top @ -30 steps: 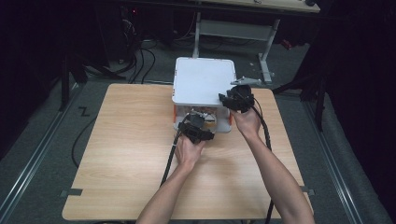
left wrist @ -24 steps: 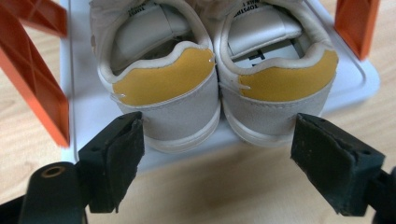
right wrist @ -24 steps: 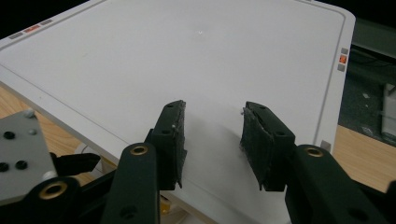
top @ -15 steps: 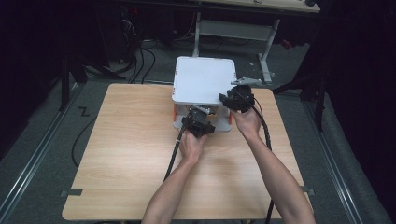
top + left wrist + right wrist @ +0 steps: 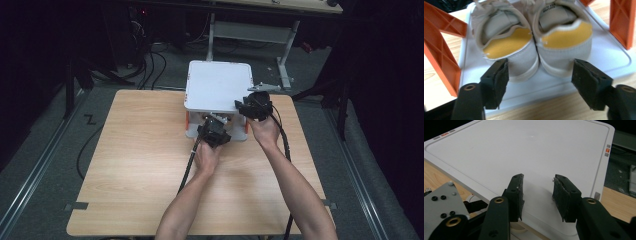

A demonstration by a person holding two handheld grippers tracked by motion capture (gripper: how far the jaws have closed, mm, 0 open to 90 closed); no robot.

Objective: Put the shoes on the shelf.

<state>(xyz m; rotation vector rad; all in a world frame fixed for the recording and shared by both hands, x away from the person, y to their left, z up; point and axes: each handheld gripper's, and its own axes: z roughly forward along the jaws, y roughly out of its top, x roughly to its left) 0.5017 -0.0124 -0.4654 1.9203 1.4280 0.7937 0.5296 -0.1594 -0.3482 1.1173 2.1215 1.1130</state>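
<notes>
Shoes [image 5: 534, 47], a pale pair with yellow insoles, sit heels toward me on the lower white shelf [image 5: 606, 57] of a small rack with orange legs [image 5: 439, 55]. My left gripper [image 5: 539, 75] has its jaws spread around both heels; they have just been closing in, but the pads are not yet pressing, so nothing is gripped. From above I see that gripper [image 5: 214, 134] poking in under the rack's top. My right gripper [image 5: 537, 195] rests on the white top panel [image 5: 524, 150], jaws narrowly parted with nothing between them, probably steadying the rack [image 5: 218, 95] at the far edge of the wooden table [image 5: 140, 165]. I judge the job barely begun: the shoes are framed, while the squeeze and the pull-out remain.
</notes>
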